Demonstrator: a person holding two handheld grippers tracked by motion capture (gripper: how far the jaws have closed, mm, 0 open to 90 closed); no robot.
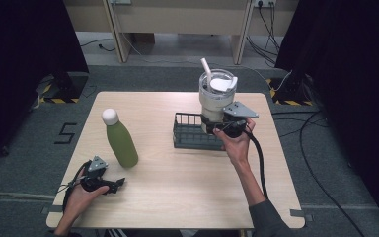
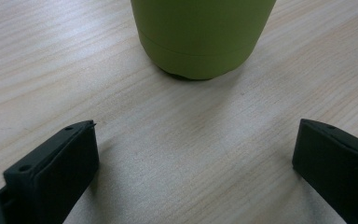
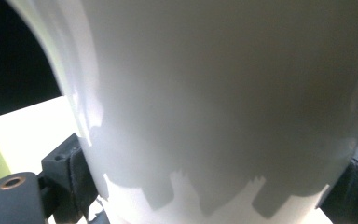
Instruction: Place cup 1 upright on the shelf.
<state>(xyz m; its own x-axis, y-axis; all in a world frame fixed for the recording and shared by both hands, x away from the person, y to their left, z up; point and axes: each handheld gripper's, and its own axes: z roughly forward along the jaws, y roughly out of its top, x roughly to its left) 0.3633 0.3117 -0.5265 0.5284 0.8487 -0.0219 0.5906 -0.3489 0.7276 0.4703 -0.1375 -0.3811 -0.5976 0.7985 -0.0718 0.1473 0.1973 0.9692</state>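
Right gripper clamped on the white tumbler at the rack; left gripper idle by the green bottle.

The table [image 1: 177,187] carried a white tumbler [image 1: 216,101] with lid and straw, standing upright with its long axis vertical at the right end of the dark wire rack [image 1: 190,132]; whether its base sat inside the rack or hung just above it could not be told. The right gripper [image 1: 229,126] met the tumbler's lower body from the near right side, jaws closed against its two flanks. The right gripper view showed that contact close up, the pale wall [image 3: 223,93] pressed between both pads. The green bottle [image 1: 121,140] stood upright, well apart to the left. The left gripper [image 1: 109,185] lay low just in front of it, jaws wide apart and holding nothing; its own view showed the bottle's base [image 2: 200,42] straight ahead, untouched.
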